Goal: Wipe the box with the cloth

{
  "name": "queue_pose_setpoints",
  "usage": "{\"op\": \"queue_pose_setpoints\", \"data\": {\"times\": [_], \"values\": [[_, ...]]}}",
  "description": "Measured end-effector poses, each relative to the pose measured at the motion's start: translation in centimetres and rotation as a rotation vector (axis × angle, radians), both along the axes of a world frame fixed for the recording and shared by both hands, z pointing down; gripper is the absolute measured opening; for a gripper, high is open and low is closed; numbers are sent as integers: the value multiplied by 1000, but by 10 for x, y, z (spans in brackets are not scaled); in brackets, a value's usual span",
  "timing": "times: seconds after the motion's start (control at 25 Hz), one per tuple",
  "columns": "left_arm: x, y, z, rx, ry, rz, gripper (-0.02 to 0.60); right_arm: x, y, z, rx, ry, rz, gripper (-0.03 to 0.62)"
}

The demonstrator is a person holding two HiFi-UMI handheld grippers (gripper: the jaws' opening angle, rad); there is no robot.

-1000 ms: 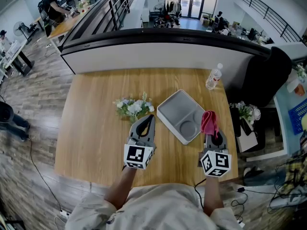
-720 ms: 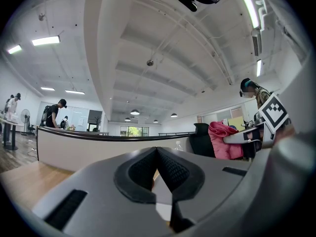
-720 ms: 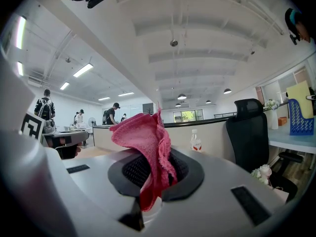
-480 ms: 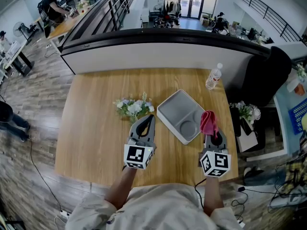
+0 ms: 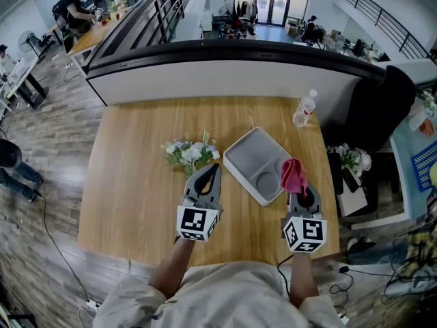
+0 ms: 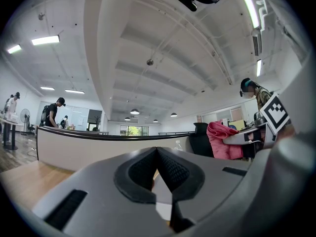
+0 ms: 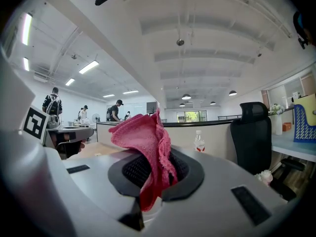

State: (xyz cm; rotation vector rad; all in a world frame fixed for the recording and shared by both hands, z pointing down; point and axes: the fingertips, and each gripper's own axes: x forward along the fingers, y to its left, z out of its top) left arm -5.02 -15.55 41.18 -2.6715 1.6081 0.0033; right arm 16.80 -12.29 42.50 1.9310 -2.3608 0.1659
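A grey compartment box (image 5: pixel 254 157) lies open on the wooden table (image 5: pixel 136 183), tilted, right of centre. My right gripper (image 5: pixel 305 195) is shut on a pink cloth (image 5: pixel 294 175), which stands up from its jaws at the box's right corner; the cloth (image 7: pixel 148 147) fills the right gripper view. My left gripper (image 5: pixel 207 174) is shut with nothing in it, just left of the box's near corner. In the left gripper view the pads (image 6: pixel 170 171) meet at the tip, and the cloth (image 6: pixel 223 139) shows at the right.
A small bunch of flowers (image 5: pixel 190 153) lies on the table just beyond my left gripper. A water bottle (image 5: pixel 304 109) stands at the far right corner. A black chair (image 5: pixel 379 111) and more flowers (image 5: pixel 351 160) are off the right edge.
My right gripper has shifted the pink cloth slightly left, toward the box. The left gripper has not moved.
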Motion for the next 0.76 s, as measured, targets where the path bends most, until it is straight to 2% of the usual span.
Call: {"op": "queue_pose_setpoints", "data": {"times": [0.76], "values": [[0, -1, 2, 3, -9, -11, 10, 1, -1, 1, 3, 18, -2, 54]]}}
